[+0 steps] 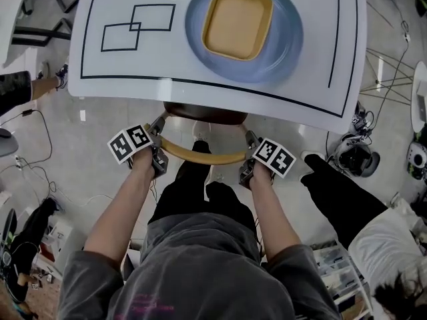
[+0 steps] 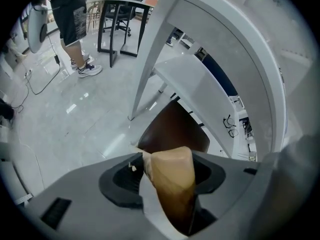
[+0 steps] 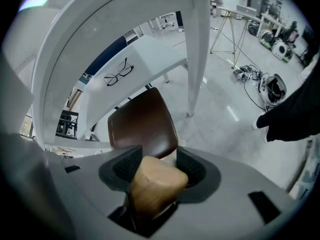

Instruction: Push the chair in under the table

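My left claw (image 2: pixel 167 179) and right claw (image 3: pixel 154 179) each clamp the curved pale wooden back rail (image 1: pixel 200 157) of the brown-seated chair (image 1: pixel 203 114), jaws wide, pads on the wood. Its seat sits partly under the near edge of the white black-lined table (image 1: pixel 133 59), which carries a round blue plate (image 1: pixel 283 45) holding a yellow square tray (image 1: pixel 237 20). Glossy grey floor tiles (image 1: pixel 87 152) spread around, with cables (image 1: pixel 40 172) trailing on the left.

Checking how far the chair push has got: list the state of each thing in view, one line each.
chair: seat partly under the table, not fully in.
backrest: outside the table edge, gripped near both ends.
left gripper: shut on the backrest.
right gripper: shut on the backrest.
table: standing, carrying the plate.
plate: flat, dish on it.
dish: upright, empty.
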Tool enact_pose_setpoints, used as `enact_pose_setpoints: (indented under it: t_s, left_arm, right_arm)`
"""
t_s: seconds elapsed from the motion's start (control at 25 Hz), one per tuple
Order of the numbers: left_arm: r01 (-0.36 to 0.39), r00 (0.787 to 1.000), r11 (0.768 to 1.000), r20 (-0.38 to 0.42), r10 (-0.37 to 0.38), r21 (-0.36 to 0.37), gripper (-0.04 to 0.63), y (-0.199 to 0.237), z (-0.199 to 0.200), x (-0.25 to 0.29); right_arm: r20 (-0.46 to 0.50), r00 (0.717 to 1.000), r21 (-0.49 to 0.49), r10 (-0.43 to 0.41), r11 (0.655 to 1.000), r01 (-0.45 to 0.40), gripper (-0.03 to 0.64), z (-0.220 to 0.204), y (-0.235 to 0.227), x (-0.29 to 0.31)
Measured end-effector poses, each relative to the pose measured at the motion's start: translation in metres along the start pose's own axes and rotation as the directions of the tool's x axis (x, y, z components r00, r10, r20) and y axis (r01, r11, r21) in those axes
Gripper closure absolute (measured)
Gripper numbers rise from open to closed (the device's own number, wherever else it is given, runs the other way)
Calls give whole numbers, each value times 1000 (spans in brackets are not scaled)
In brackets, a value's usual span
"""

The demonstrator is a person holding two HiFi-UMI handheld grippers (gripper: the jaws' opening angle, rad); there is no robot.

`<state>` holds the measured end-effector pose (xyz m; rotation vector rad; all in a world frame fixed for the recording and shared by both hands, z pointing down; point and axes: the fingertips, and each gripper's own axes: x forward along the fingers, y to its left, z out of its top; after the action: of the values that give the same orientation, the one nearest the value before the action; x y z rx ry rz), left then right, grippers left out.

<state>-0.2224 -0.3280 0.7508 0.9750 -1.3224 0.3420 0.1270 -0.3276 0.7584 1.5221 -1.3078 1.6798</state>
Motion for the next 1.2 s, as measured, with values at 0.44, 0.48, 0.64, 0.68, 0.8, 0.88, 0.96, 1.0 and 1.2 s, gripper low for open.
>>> enact_pose_setpoints:
  t_s: [0.44,0.48,0.64,0.68,0.8,0.88,0.96,1.0,1.2]
  left_arm:
    - [27,999,1000,40,-27,-1,347,-19,23,10]
    - [29,999,1000,40,-29,-1,345,-20,23,11]
    - [36,998,999,45,-36,-1,344,-27,27,13]
    - [38,998,999,47,-38,-1,344,-28,28,14]
    - [42,998,999,55,-42,-6,344,-33,33,16]
    - [45,997,999,58,-45,-6,344,-36,37,19]
    - [47,997,999,57,-46,-6,342,-38,38,21]
    - [46,997,999,54,-46,-6,342,-39,39,23]
    - [44,998,999,39,-43,-10,342,-42,38,31]
  right_arm:
    - [37,999,-19,6,1000,-5,410,27,10,7]
    - [40,999,-25,7,1000,-6,411,30,11,8]
    - [49,999,-40,6,999,-4,415,41,13,8]
    - [51,999,-42,5,999,-3,416,43,13,9]
    - [54,999,-48,3,999,0,417,48,15,10]
    - [56,998,-53,-2,999,5,419,52,16,12]
    - [61,998,-54,-7,998,10,420,56,16,13]
    - [63,998,-55,-10,998,13,422,58,15,14]
    - [65,997,-49,-29,998,33,422,64,12,19]
